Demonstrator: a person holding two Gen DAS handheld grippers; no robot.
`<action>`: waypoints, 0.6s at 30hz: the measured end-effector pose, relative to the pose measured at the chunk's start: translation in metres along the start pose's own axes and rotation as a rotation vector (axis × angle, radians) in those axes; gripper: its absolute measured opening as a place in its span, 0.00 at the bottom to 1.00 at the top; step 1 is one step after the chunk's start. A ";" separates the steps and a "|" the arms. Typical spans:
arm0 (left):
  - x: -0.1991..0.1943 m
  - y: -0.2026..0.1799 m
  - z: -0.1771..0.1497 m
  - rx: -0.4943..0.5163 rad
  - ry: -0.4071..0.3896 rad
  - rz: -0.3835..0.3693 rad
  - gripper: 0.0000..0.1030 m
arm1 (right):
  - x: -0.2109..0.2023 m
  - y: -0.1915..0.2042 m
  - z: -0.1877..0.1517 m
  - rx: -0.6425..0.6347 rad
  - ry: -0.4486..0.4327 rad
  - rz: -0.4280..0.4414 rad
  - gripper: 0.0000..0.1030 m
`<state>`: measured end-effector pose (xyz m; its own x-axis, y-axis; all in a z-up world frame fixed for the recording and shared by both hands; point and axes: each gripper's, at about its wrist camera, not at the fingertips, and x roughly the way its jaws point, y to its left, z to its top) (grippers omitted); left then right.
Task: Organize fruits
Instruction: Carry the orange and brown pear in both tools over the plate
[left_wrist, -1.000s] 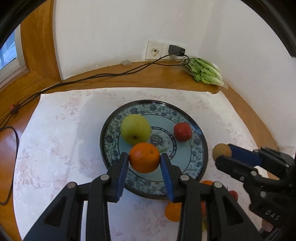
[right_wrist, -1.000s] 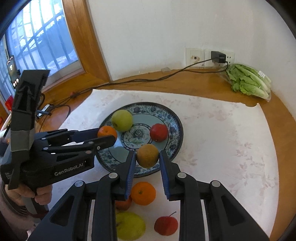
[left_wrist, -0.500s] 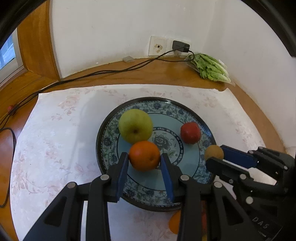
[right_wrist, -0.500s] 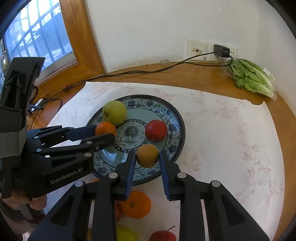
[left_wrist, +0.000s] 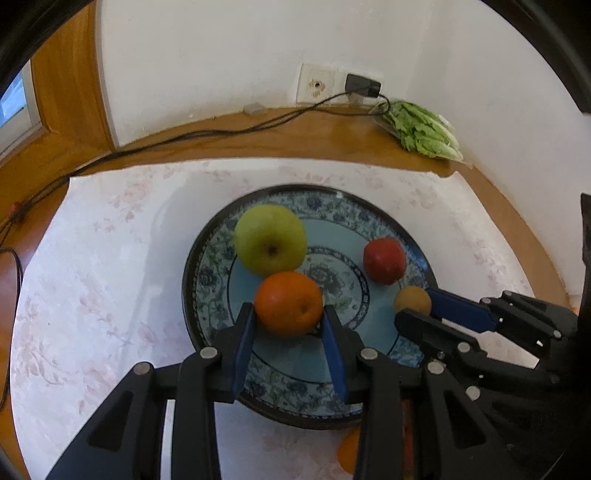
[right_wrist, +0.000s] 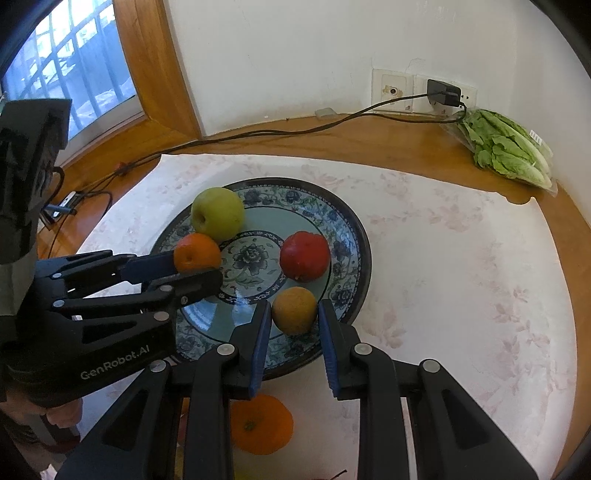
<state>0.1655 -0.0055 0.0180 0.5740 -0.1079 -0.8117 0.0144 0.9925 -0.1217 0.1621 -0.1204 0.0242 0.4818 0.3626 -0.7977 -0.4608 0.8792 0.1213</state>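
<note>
A blue patterned plate (left_wrist: 207, 266) (right_wrist: 351, 229) holds a green apple (left_wrist: 270, 240) (right_wrist: 218, 213) and a red apple (left_wrist: 384, 260) (right_wrist: 304, 255). My left gripper (left_wrist: 288, 314) (right_wrist: 197, 264) is shut on an orange (left_wrist: 289, 308) (right_wrist: 196, 253) over the plate's near left part. My right gripper (right_wrist: 294, 312) (left_wrist: 413, 306) is shut on a small brownish-yellow fruit (right_wrist: 294, 309) (left_wrist: 412, 300) over the plate's near right rim.
Another orange (right_wrist: 260, 424) lies on the white floral cloth (right_wrist: 461, 258) just before the plate, under my right gripper. A bag of lettuce (right_wrist: 506, 147) lies at the back right by the wall. A black cable (right_wrist: 295, 129) runs along the wooden ledge.
Both grippers have moved forward over the plate with their fruits; the orange is now near the green apple and the small fruit near the red apple.
</note>
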 end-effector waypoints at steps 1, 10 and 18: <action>0.000 0.000 0.000 0.003 -0.001 0.001 0.36 | 0.001 0.000 0.000 -0.002 0.000 -0.001 0.26; 0.004 -0.004 -0.001 0.030 -0.019 0.009 0.36 | 0.006 -0.002 0.002 -0.002 -0.009 -0.004 0.26; 0.004 -0.002 -0.001 0.033 -0.018 0.004 0.48 | 0.006 -0.004 0.002 0.011 -0.019 0.006 0.27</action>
<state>0.1673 -0.0079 0.0141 0.5890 -0.1035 -0.8015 0.0392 0.9943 -0.0996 0.1680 -0.1213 0.0200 0.4931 0.3737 -0.7856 -0.4555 0.8803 0.1328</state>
